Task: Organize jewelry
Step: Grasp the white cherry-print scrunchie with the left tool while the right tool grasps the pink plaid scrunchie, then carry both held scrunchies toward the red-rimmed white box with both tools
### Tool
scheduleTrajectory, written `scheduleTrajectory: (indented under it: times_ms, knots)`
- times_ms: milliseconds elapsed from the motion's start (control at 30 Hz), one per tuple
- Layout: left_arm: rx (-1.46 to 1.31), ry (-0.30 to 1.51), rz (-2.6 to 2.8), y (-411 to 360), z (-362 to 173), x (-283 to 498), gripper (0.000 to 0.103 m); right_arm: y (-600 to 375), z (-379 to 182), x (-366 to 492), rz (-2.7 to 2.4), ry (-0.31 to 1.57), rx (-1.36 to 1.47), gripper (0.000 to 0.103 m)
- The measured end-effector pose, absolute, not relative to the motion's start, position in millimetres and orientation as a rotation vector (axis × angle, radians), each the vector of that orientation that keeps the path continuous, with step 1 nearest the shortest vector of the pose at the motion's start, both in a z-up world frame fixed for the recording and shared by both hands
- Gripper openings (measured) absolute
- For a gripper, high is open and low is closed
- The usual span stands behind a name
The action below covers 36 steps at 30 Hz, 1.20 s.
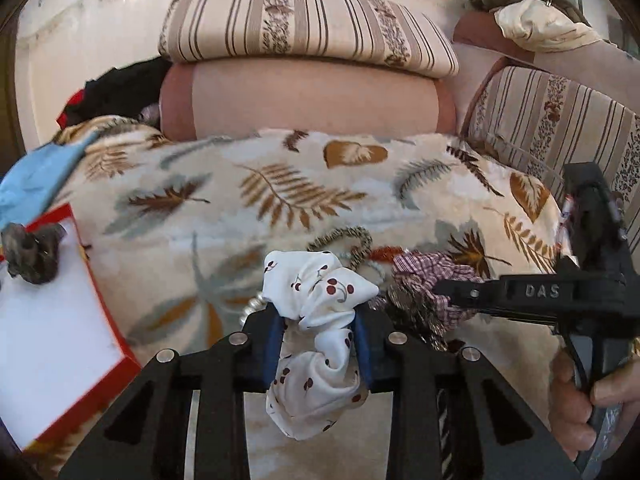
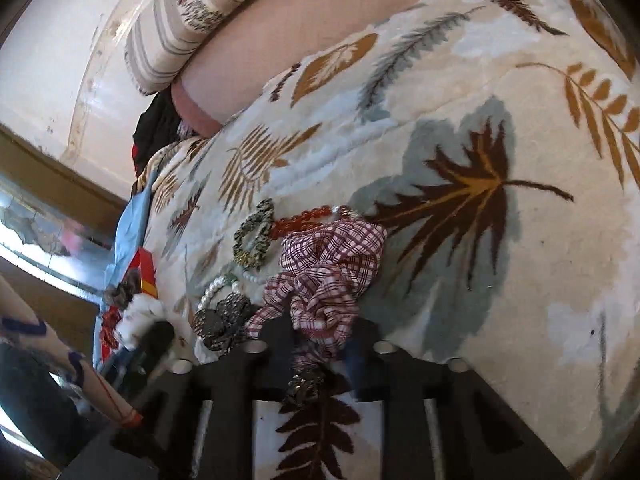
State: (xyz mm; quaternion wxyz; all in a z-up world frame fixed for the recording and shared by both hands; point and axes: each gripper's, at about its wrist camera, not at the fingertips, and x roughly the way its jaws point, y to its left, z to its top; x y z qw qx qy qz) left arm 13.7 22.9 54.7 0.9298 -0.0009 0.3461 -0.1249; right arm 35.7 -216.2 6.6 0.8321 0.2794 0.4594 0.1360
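Observation:
My left gripper [image 1: 320,336] is shut on a white cherry-print scrunchie [image 1: 320,292]; its blue pads press on the bunched cloth from both sides. To its right, my right gripper [image 1: 452,294] reaches into a red-and-white plaid scrunchie [image 1: 424,264]. In the right wrist view this gripper [image 2: 316,344] is shut on the plaid scrunchie [image 2: 332,256], which lies on the leaf-print blanket [image 2: 500,280]. Beside it lie an olive-gold scrunchie [image 2: 254,234], a red bead bracelet [image 2: 304,216], a pearl bracelet [image 2: 216,288] and a dark patterned scrunchie [image 2: 222,322].
A red-rimmed box with a white inside [image 1: 48,320] sits at the left with a dark scrunchie [image 1: 32,252] on its edge. A blue cloth [image 1: 36,180] lies behind it. Striped cushions [image 1: 304,24] line the back. A person's hand [image 1: 576,400] holds the right gripper's handle.

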Motion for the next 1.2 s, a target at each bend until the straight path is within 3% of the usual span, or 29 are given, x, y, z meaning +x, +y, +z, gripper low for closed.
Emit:
scheduleTrajectory:
  times_ms: [333, 1200]
  knots:
    - [0.05, 0.687, -0.153, 31.1, 54.7, 14.8, 0.03, -198.6, 66.2, -7.7, 0.243, 0.681, 0.309, 0.014]
    - [0.129, 0.695, -0.011, 40.0, 48.2, 23.5, 0.03, -165.6, 64.6, -14.7, 0.329, 0.675, 0.217, 0.014]
